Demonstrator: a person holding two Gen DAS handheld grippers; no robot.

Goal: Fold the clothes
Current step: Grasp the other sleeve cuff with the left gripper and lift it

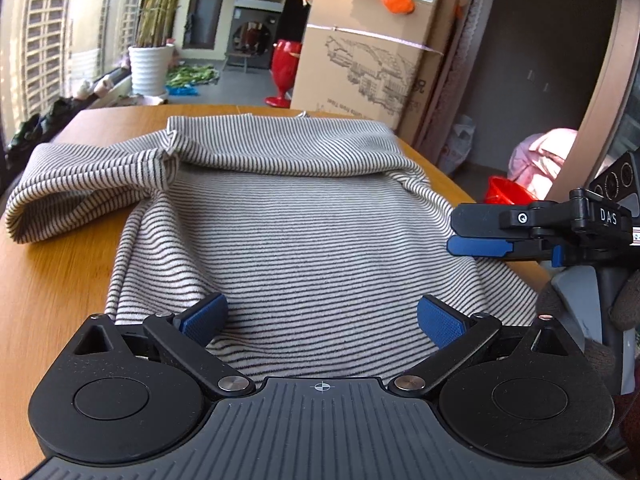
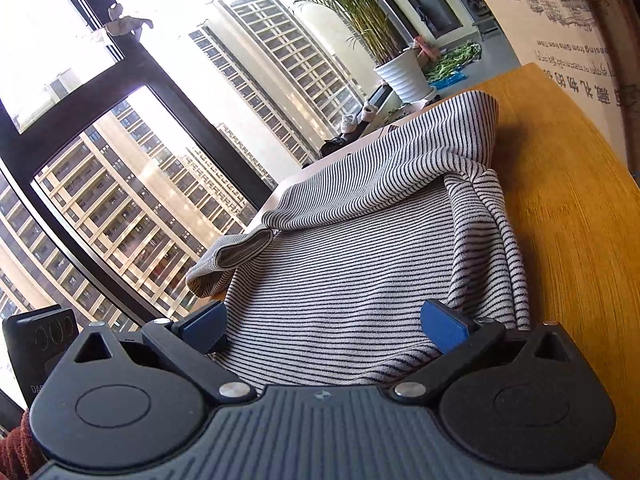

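Left wrist view has my left gripper (image 1: 322, 318) low over the near hem of the striped sweater (image 1: 304, 216), its blue pads (image 1: 204, 316) spread wide with cloth between them but not pinched. The sweater lies flat on the wooden table (image 1: 60, 272), its long axis running from my gripper toward the cardboard box (image 1: 372, 52) beyond the table's far edge. Its far end is folded back toward me in a broad band, and one sleeve (image 1: 80, 188) trails off sideways, away from the box, ending in a rolled fold on the bare wood. My right gripper (image 1: 476, 236) reaches in from the box side just above the sweater's edge; its two fingers look pressed close together, but I cannot tell whether cloth is caught between them.

Right wrist view shows my right gripper (image 2: 324, 326) with its pads (image 2: 444, 326) wide apart over the striped sweater (image 2: 360, 264), no cloth gripped. Here the garment stretches away toward the potted palm (image 2: 372, 28), with the sleeve cuff (image 2: 244, 248) lying open on the window side.
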